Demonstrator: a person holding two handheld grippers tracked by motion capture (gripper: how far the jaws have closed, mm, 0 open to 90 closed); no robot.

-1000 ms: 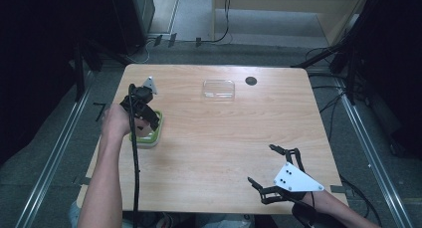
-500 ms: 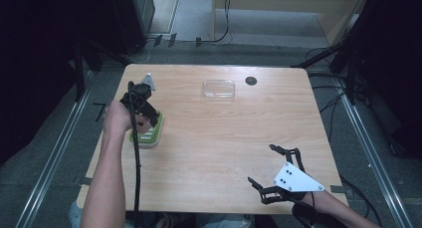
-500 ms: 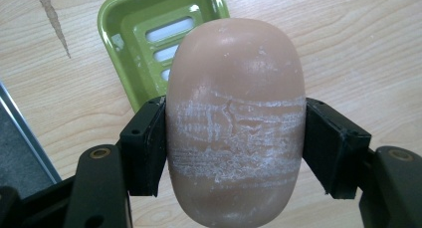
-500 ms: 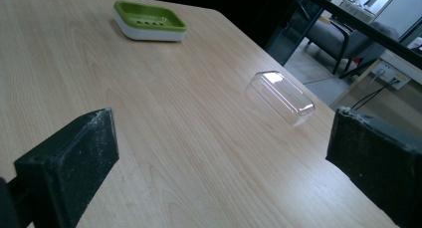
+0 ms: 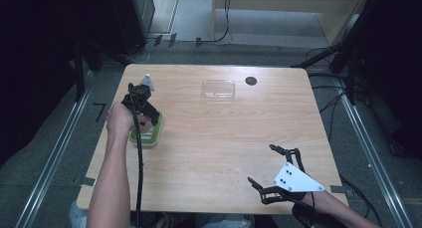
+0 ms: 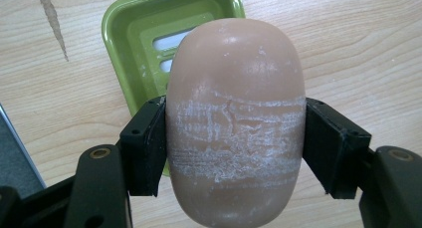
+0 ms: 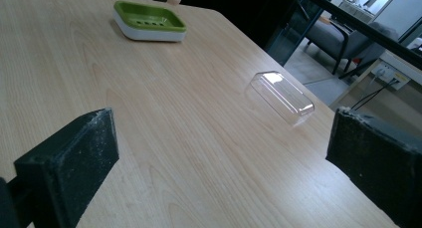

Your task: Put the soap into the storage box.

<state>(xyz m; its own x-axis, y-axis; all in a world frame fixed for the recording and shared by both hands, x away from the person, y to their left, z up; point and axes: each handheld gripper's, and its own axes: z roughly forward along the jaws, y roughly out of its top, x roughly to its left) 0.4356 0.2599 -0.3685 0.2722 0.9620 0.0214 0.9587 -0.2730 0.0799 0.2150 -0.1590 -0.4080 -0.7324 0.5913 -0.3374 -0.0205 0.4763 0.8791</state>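
**Soap held over the green dish**

On the wooden table (image 5: pixel 219 138), the person's left forearm reaches forward from the near edge, its hand (image 5: pixel 118 122) wrapped around the left gripper (image 5: pixel 144 108). That gripper's jaws clamp a tan soap bar (image 6: pixel 235 123) by its sides, over the green soap dish (image 6: pixel 149 44). Right of the dish, farther back, lies a clear plastic lid (image 5: pixel 218 89). Far right of the dish, near the front edge, the right gripper (image 5: pixel 272 171) rests low, jaws spread wide and empty.

Tan soap (image 6: pixel 235 133) streaked white, green dish (image 6: pixel 144 34) on white base, pale woodgrain table (image 5: pixel 224 148), black tongs (image 6: pixel 234 138)
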